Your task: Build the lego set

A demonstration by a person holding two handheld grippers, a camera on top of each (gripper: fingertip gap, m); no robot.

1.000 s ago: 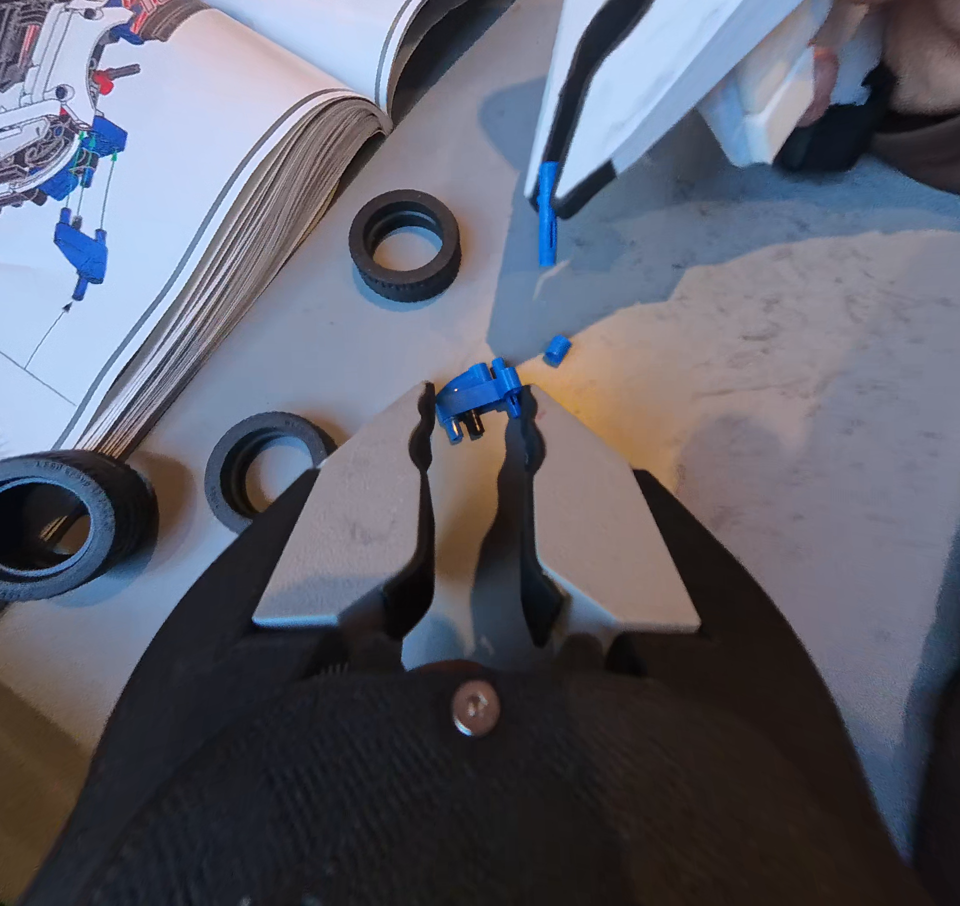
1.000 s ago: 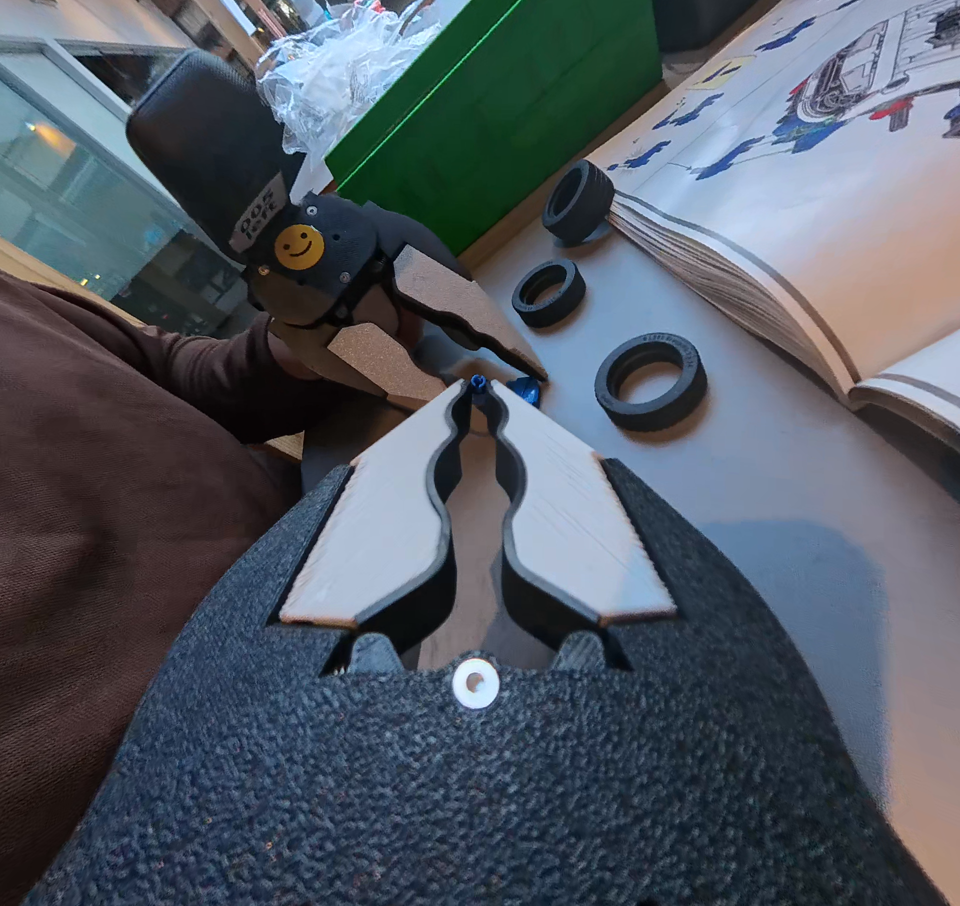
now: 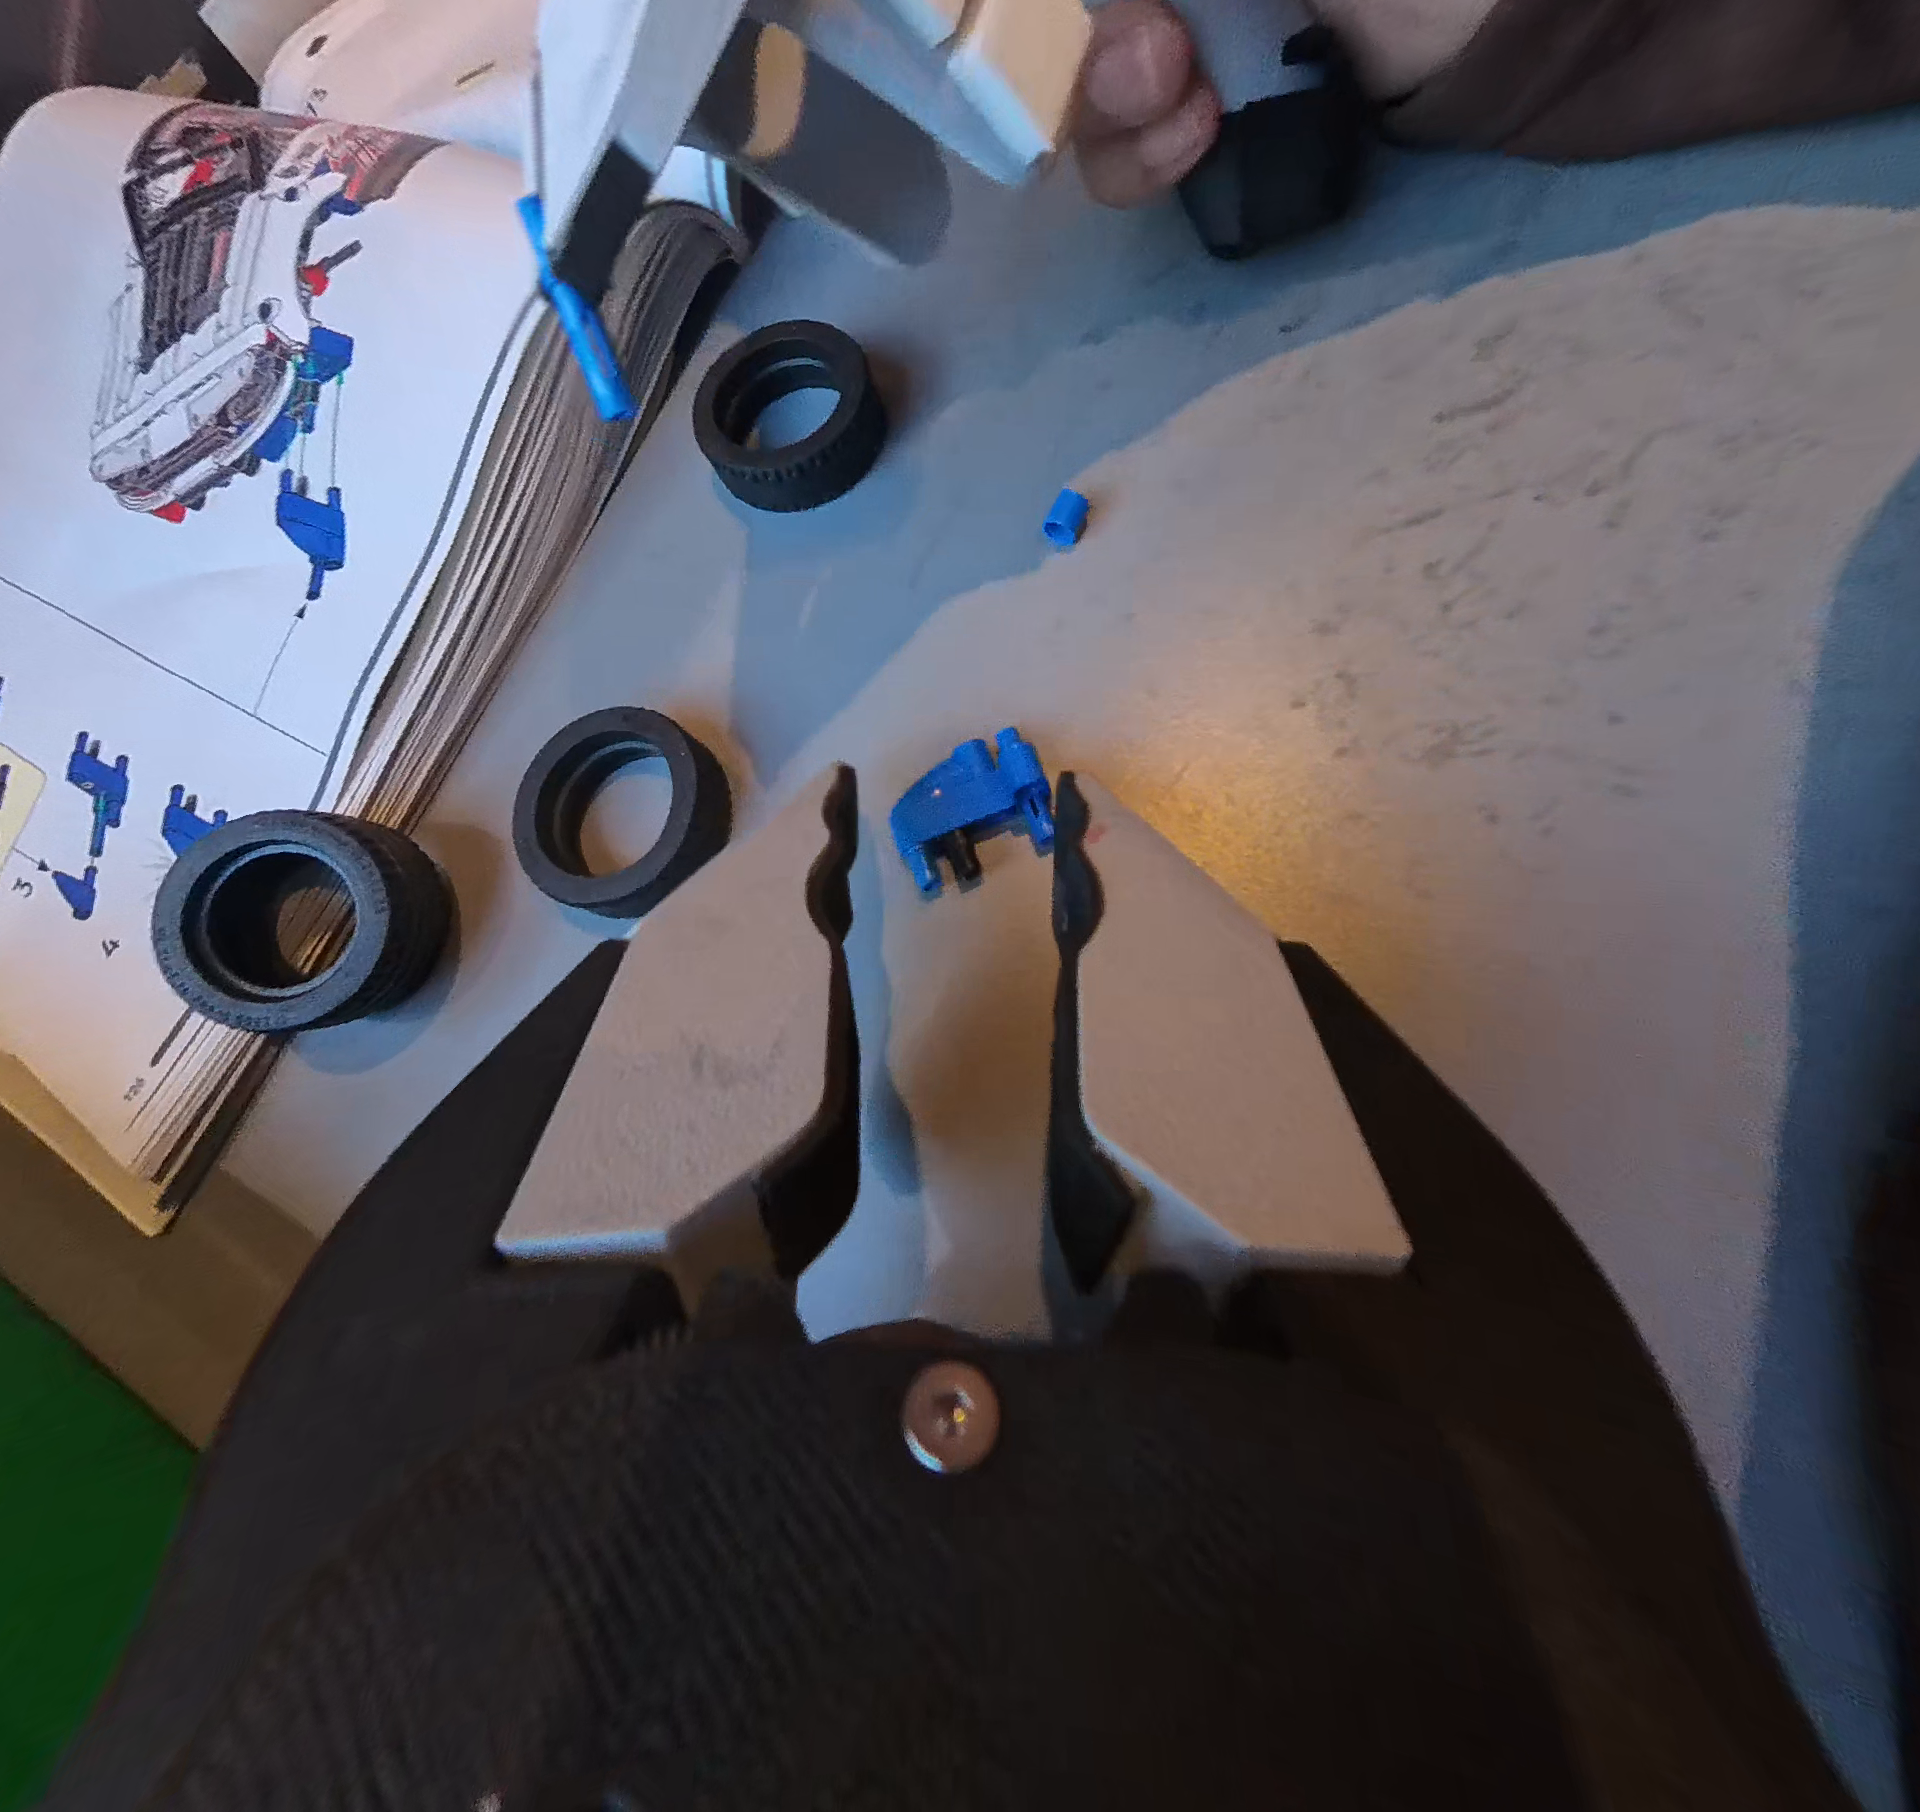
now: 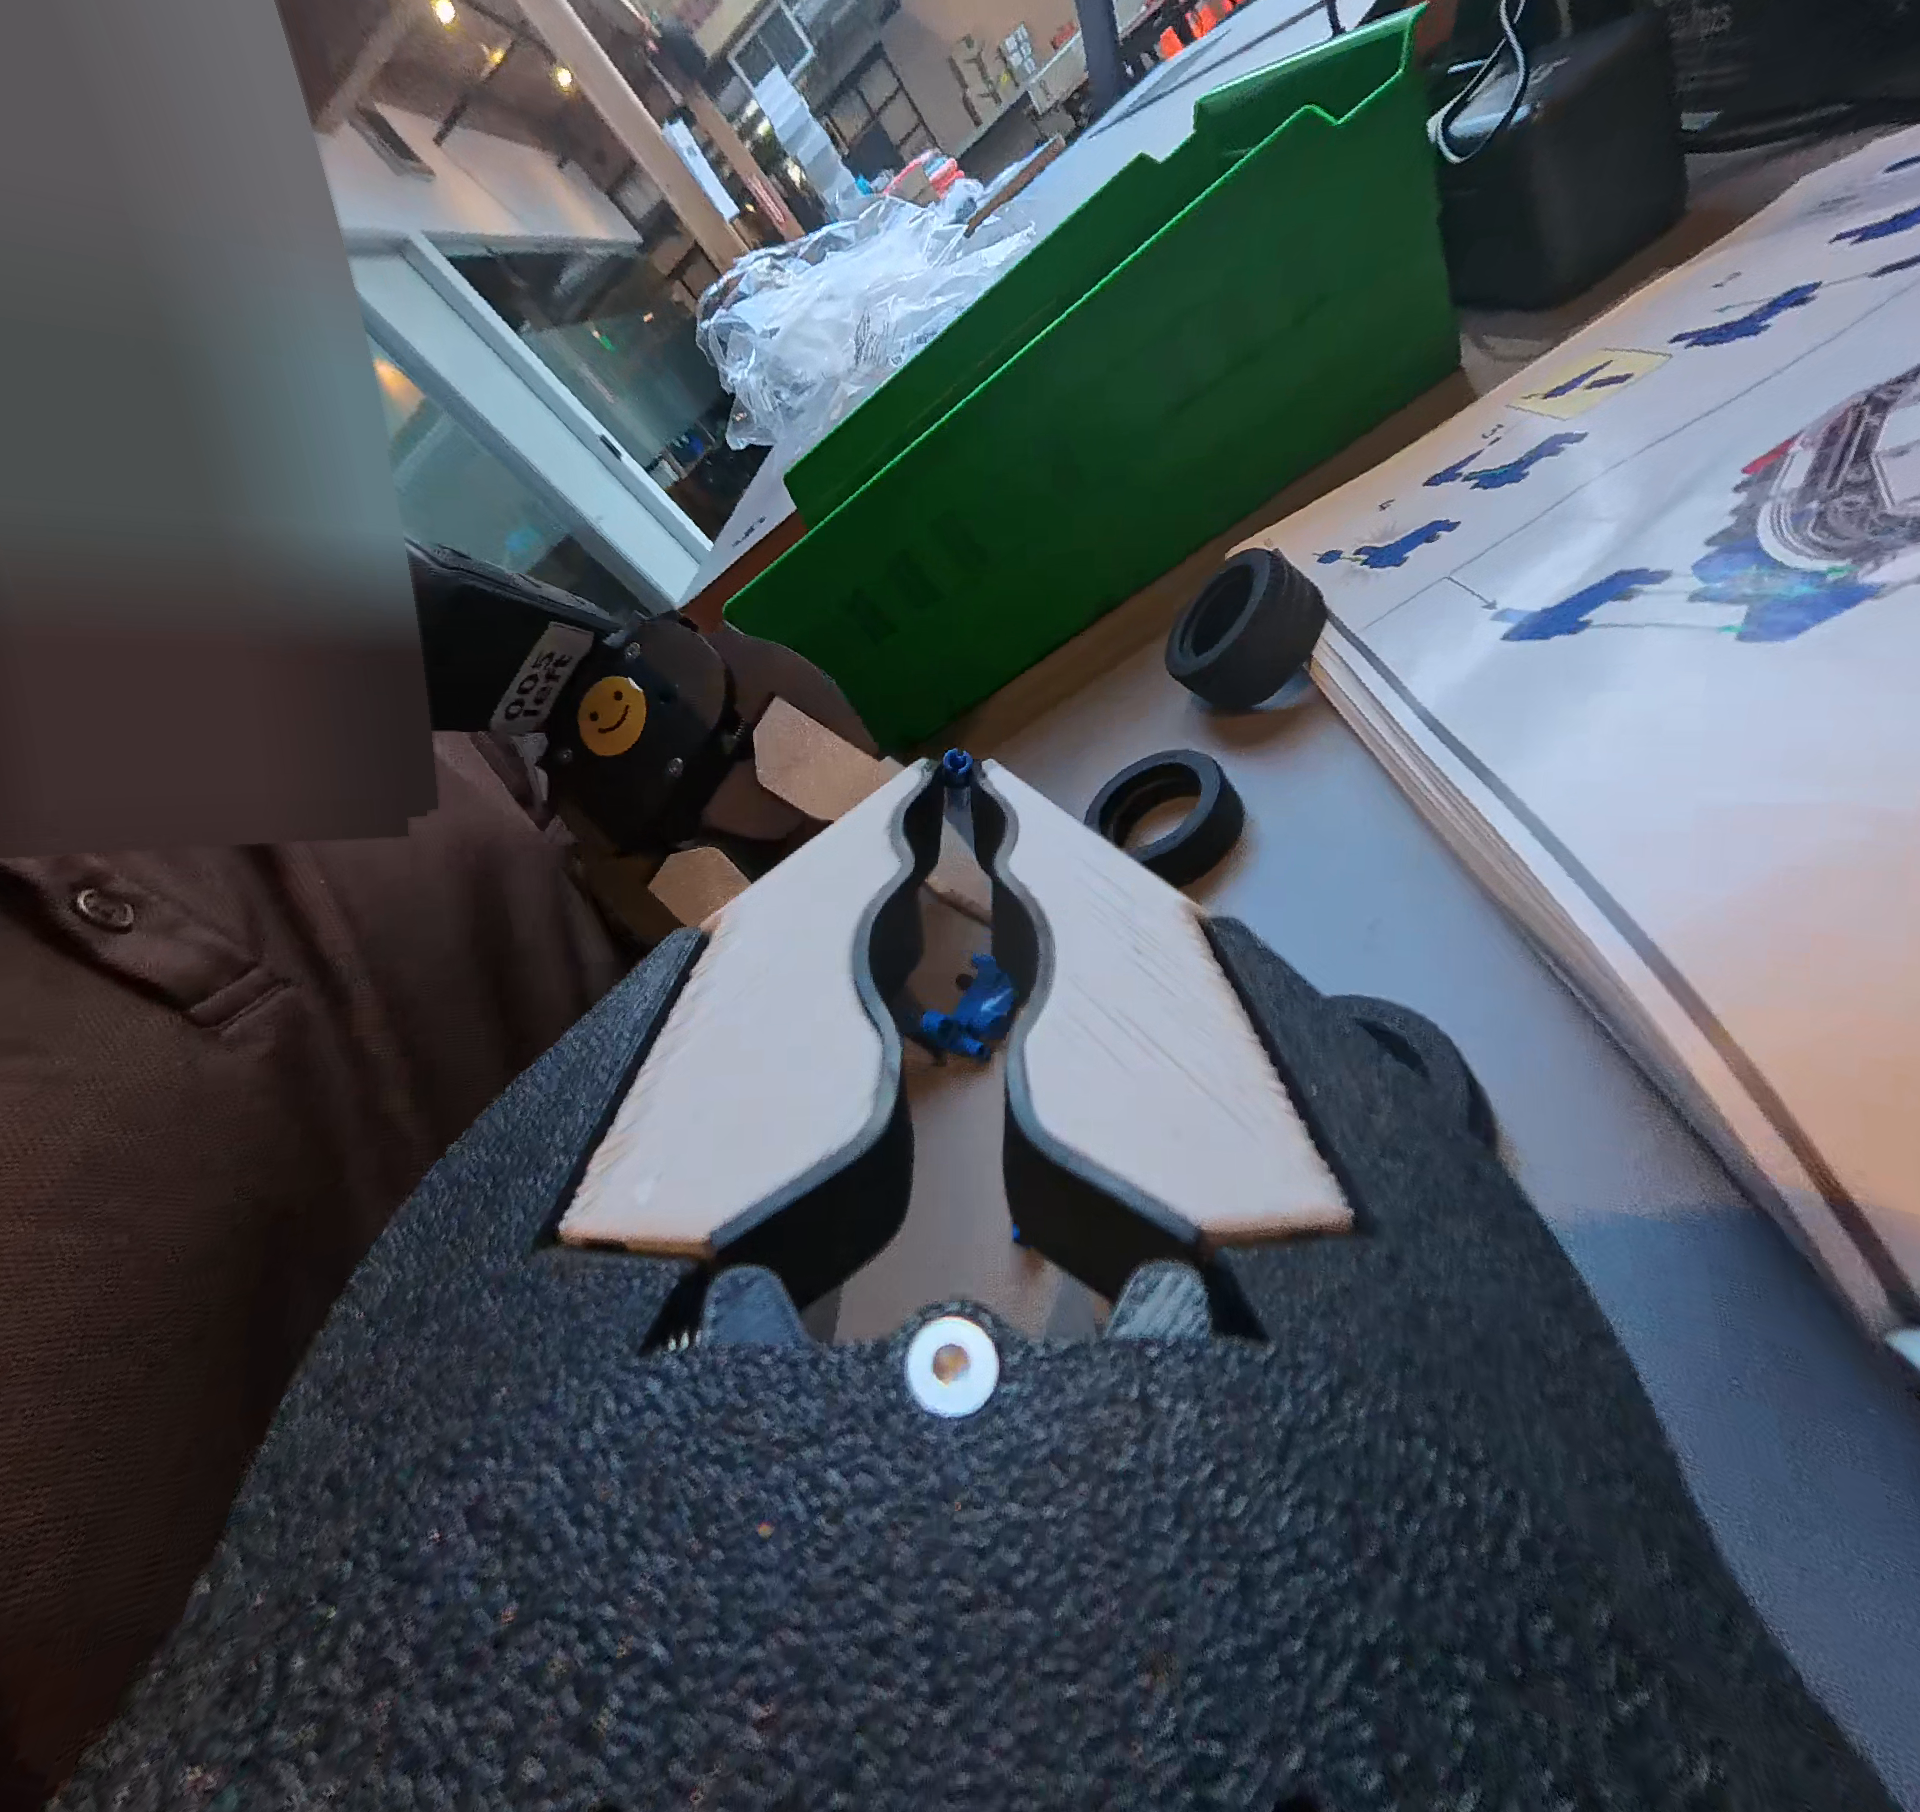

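A blue lego connector with two short pins (image 3: 966, 817) lies on the grey table between the tips of my left gripper (image 3: 954, 791). The jaws stand open, with a gap on the left side of the piece. The connector also shows through the finger gap in the right wrist view (image 4: 971, 1014). My right gripper (image 4: 954, 780) is shut on a thin blue pin (image 4: 954, 763). In the left wrist view it (image 3: 566, 235) holds that pin (image 3: 582, 328) in the air over the edge of the open instruction book (image 3: 260, 412). A small blue bush (image 3: 1065, 517) lies loose on the table.
Three black tyres (image 3: 790, 417) (image 3: 618, 806) (image 3: 301, 921) lie beside the book, one leaning on its pages. A green bin (image 4: 1091, 515) with clear plastic bags (image 4: 831, 318) behind it stands at the table's far edge. A person's brown sleeve is on the left. Some 9 cm of space lies between my two pairs of fingers. The small blue bush (image 3: 1065, 517) sits 6 cm or so from the ends of my left fingers.
My left gripper has opened a little and let go of the blue connector, and has pulled back from it. My right gripper has carried the blue pin left, over the book's edge.
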